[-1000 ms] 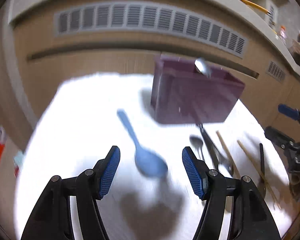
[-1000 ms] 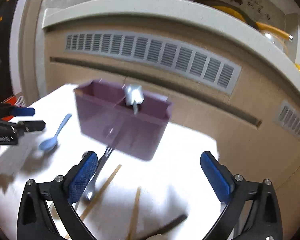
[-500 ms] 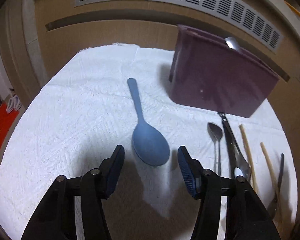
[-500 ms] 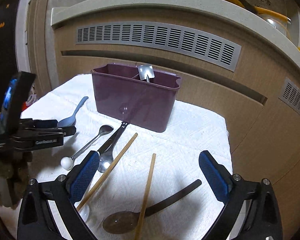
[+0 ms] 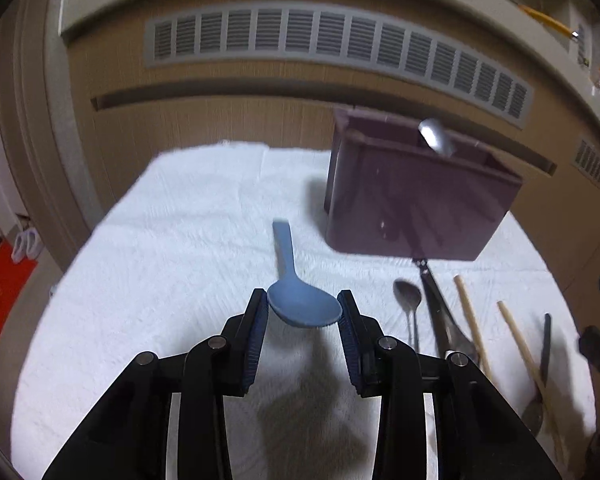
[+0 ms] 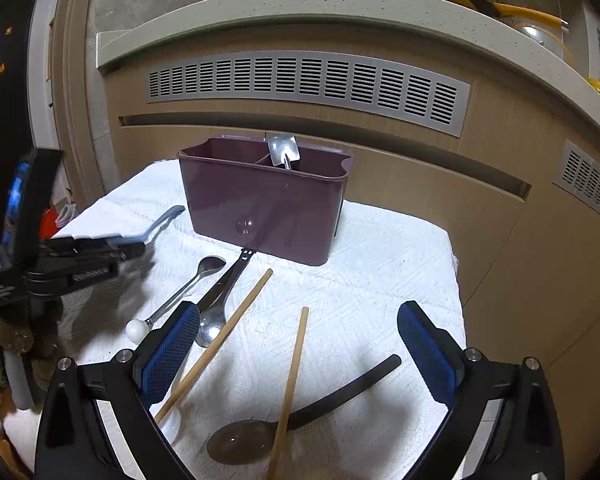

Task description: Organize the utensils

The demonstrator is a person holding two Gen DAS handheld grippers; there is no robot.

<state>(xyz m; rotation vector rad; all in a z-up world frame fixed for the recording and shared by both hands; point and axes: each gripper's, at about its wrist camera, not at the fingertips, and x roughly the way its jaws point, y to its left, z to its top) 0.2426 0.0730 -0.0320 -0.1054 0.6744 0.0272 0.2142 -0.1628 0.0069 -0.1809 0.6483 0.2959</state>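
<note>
My left gripper [image 5: 302, 312] is shut on the bowl of a blue plastic spoon [image 5: 296, 292] and holds it lifted above the white cloth [image 5: 180, 240], handle pointing away. It also shows in the right wrist view [image 6: 132, 246] with the blue spoon [image 6: 162, 220]. The purple utensil holder [image 6: 268, 208] stands at the back with a metal spoon [image 6: 284, 152] in it. My right gripper [image 6: 300, 352] is open and empty above two wooden chopsticks [image 6: 292, 380] and a dark spoon [image 6: 300, 420].
A small metal spoon [image 6: 188, 288] with a white ball end and a larger metal spoon [image 6: 220, 304] lie in front of the holder. A wooden cabinet with a grey vent [image 6: 308, 80] stands behind. The cloth's right edge [image 6: 456, 280] drops off.
My left gripper has closed on the blue spoon's bowl and lifted it off the cloth. The right gripper has stayed nearly still and open.
</note>
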